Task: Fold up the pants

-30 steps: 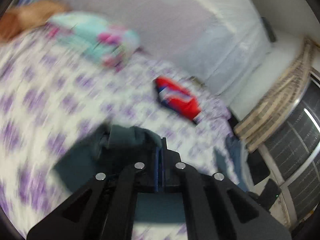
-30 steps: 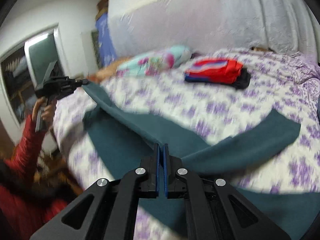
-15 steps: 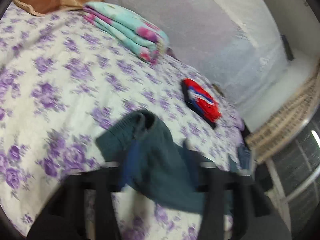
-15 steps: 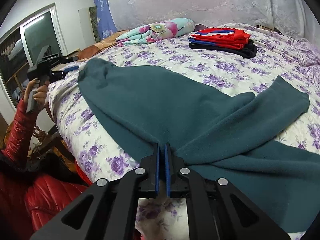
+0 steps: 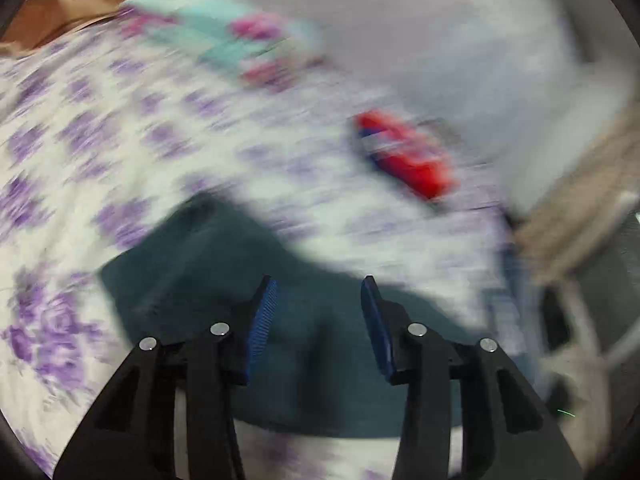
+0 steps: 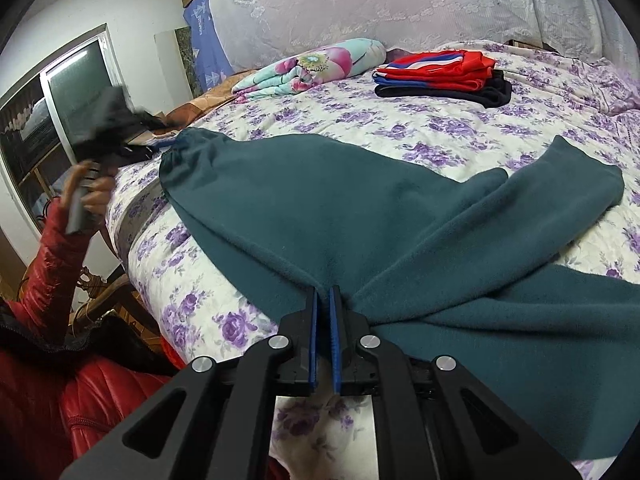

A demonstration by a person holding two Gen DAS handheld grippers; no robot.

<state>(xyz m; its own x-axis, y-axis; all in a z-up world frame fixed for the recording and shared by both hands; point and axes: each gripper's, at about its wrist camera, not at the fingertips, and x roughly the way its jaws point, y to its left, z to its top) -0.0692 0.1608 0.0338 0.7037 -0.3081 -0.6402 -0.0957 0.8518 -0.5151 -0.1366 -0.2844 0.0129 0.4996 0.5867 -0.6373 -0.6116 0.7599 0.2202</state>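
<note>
Dark teal fleece pants [image 6: 320,208] lie spread on the bed with purple flowers [image 6: 400,120], waistband at the left, legs running right. My right gripper [image 6: 323,292] sits at the crotch edge of the pants; its jaws are a narrow slit apart, with the fabric edge at the tips. My left gripper [image 5: 318,284] is open and empty above the waist end of the pants [image 5: 248,280] in a blurred view. It also shows in the right wrist view [image 6: 120,136], held in a hand beyond the waistband.
A folded red, blue and black garment stack [image 6: 440,76] and a folded floral blanket [image 6: 312,68] lie at the far side of the bed. A lace curtain [image 6: 400,0] hangs behind. The person's red sleeve [image 6: 52,260] is at the left bed edge.
My left gripper has let go of the waistband and opened, then drawn back. The pants have dropped flat on the bed. My right gripper's jaws have parted slightly.
</note>
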